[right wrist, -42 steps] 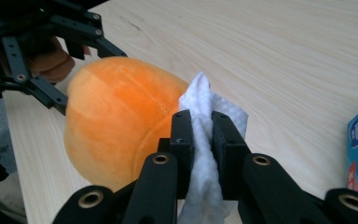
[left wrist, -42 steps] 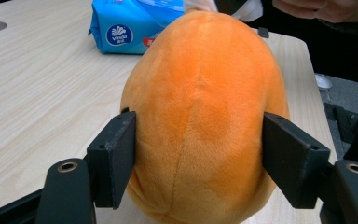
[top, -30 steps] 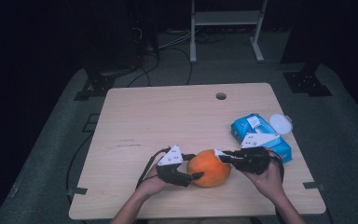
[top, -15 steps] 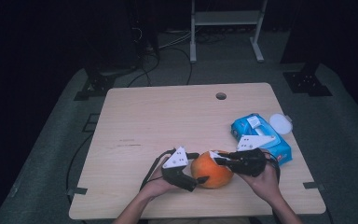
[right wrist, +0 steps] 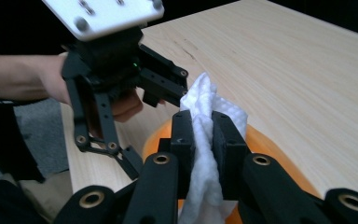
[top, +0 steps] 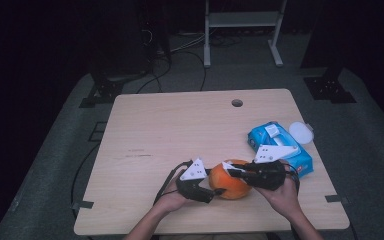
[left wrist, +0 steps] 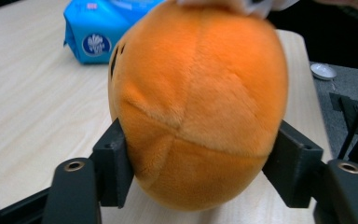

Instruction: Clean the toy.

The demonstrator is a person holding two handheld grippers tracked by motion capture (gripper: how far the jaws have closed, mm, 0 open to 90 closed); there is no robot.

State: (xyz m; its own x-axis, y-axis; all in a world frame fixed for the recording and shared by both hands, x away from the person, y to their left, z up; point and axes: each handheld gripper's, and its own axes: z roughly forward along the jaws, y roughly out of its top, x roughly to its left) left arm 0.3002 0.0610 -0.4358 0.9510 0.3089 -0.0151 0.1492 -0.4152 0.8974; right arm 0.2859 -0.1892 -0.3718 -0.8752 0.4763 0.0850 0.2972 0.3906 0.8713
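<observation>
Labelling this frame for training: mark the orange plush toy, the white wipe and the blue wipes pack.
orange plush toy (left wrist: 200,107), left gripper view, middle of its stitched face.
white wipe (right wrist: 205,112), right gripper view, bunched part above the fingers.
blue wipes pack (top: 274,140), high view, its top face.

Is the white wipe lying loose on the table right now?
No, in the right gripper view the white wipe is pinched between the closed right tongs, above the orange plush toy.

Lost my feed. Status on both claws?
Left claw clamps orange plush. Right claw pinches white wipe over it. Blue wipe pack sits behind, clear.
</observation>
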